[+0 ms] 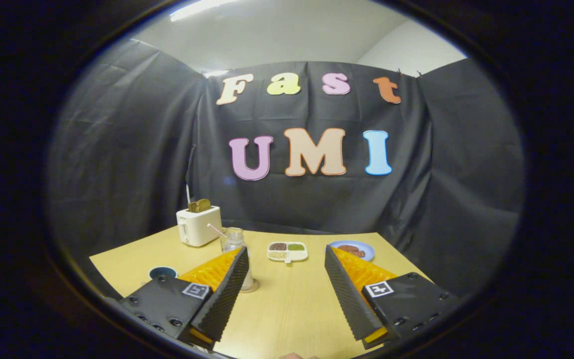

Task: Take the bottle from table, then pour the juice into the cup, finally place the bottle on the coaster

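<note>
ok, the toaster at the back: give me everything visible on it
The toaster is a small white, boxy unit, plastic by the look of it, standing upright on the yellow table near its far corner, close to the black cloth wall. A brown slice of toast sticks up out of its top slot. A darker mark on its near end may be a lever or control; too small to tell. A clear glass with a straw stands just beside it. The gripper is open, well short of it, touching nothing.

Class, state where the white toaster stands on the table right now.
The white toaster stands at the yellow table's far left corner against the booth wall, beyond the open fingers, just left of the clear glass with a straw.
</note>
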### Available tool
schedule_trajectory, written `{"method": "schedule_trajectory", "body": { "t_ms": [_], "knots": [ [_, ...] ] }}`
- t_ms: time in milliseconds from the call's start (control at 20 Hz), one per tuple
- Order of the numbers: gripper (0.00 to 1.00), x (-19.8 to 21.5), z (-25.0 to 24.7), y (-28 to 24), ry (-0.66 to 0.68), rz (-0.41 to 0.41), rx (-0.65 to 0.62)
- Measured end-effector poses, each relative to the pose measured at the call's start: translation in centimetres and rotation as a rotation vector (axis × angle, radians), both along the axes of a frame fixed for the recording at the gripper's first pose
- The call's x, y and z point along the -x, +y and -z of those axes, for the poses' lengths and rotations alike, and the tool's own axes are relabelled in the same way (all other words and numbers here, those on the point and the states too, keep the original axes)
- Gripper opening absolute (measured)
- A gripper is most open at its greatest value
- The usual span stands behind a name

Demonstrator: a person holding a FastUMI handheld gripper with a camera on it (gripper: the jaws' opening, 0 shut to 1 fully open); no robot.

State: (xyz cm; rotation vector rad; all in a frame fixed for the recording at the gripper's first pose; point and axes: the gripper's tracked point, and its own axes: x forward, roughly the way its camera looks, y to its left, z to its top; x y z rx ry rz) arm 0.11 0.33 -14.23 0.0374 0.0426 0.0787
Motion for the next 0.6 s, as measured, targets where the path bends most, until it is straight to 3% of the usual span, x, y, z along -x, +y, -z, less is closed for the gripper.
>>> {"method": "schedule_trajectory", "body": {
  "t_ms": [600],
  "knots": [
    [0.97, 3.7, -0.2, -3.7, -0.029, 0.005, 0.063]
  ]
}}
